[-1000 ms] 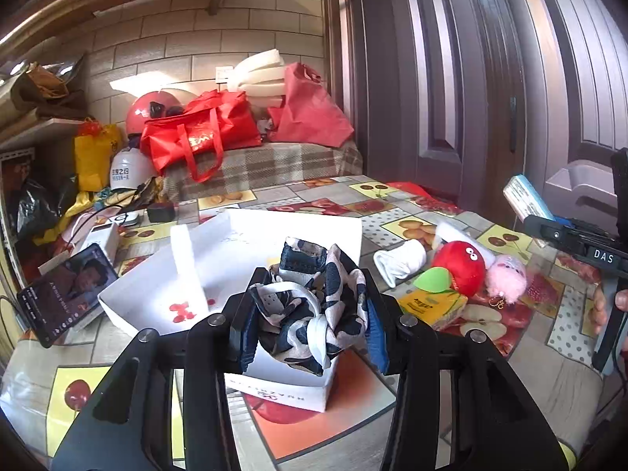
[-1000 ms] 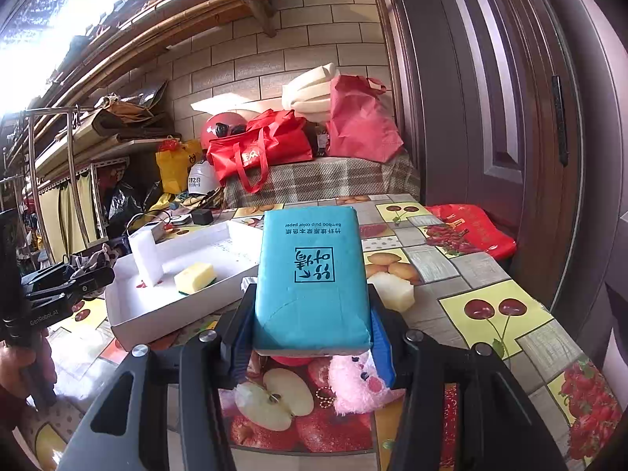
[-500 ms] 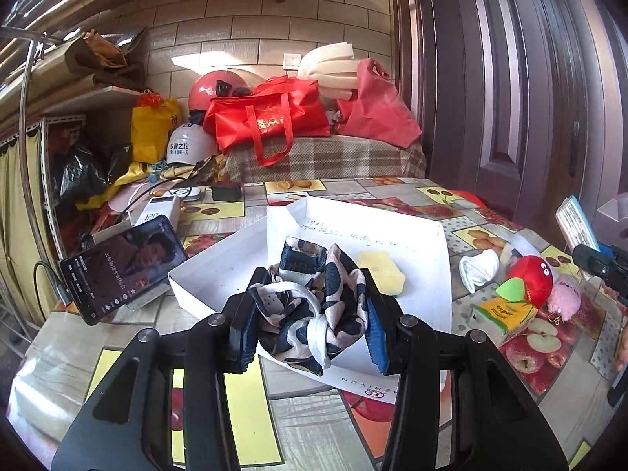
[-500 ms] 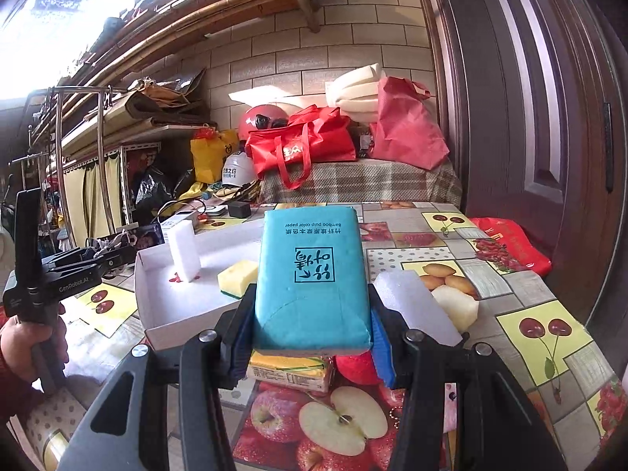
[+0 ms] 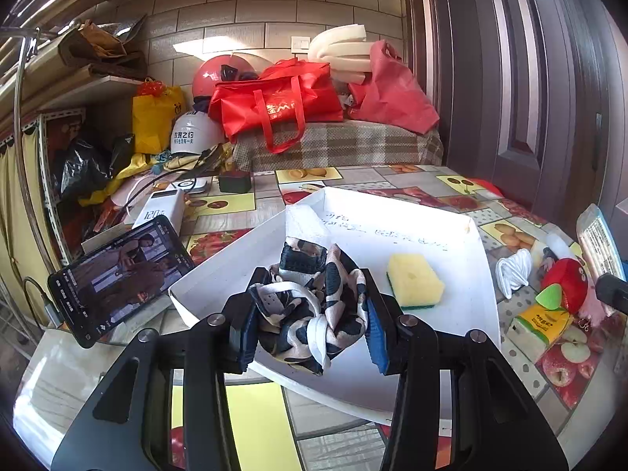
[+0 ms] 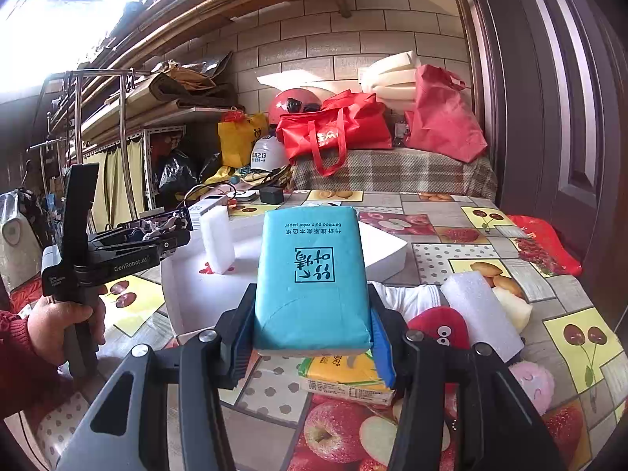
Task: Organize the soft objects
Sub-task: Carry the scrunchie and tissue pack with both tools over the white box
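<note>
Patterned cloth: a bundled black, white and tan cloth [image 5: 310, 306] sits at lower centre of the left wrist view, raised above the near corner of the white box [image 5: 451, 333].
Left gripper: left gripper [image 5: 310, 329] has its fingers pressed against both sides of the cloth; a hand [image 6: 64, 324] at the left edge of the right wrist view grips its handle.
Tissue pack: a teal tissue pack [image 6: 312, 278] fills the centre of the right wrist view, printed face up, above the table's toys.
Right gripper: right gripper [image 6: 312, 337] is clamped on the pack's near end, one finger on each side.
White box: open, shallow, mid-frame; a yellow sponge [image 5: 414, 280] lies on its floor right of the cloth, and a white foam block [image 6: 216, 239] stands upright in it.
Right of box: white folded cloth [image 5: 512, 271], red plush [image 5: 565, 280], yellow tissue packet [image 5: 535, 324].
Table: fruit-pattern cover [image 6: 569, 337]; a phone [image 5: 117, 274] leans at left of the left wrist view.
</note>
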The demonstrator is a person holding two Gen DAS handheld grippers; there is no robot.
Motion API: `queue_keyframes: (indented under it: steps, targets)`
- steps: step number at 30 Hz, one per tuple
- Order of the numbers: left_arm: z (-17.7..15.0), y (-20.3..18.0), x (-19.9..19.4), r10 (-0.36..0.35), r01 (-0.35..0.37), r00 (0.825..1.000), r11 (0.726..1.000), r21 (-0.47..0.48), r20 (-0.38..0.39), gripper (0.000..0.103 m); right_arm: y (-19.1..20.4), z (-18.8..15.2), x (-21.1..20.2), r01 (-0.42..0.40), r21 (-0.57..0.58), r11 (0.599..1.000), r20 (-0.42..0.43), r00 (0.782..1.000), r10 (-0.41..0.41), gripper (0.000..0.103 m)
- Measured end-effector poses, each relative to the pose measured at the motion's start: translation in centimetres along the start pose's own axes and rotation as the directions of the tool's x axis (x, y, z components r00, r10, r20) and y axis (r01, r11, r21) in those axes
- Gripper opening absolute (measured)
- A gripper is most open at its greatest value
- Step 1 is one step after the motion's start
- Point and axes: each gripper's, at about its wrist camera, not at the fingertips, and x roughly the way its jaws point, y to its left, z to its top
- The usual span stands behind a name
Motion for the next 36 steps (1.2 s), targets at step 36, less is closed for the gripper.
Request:
queue_keyframes:
  steps: [36]
  targets:
    - [2.5, -0.9, 8.2, -0.040, 0.043, 0.987, 0.999, 0.014, -0.157, 0.044, 3.8, 2.0, 11.1, -0.042, 0.072, 0.997, -0.179, 0.982, 0.054, 0.050]
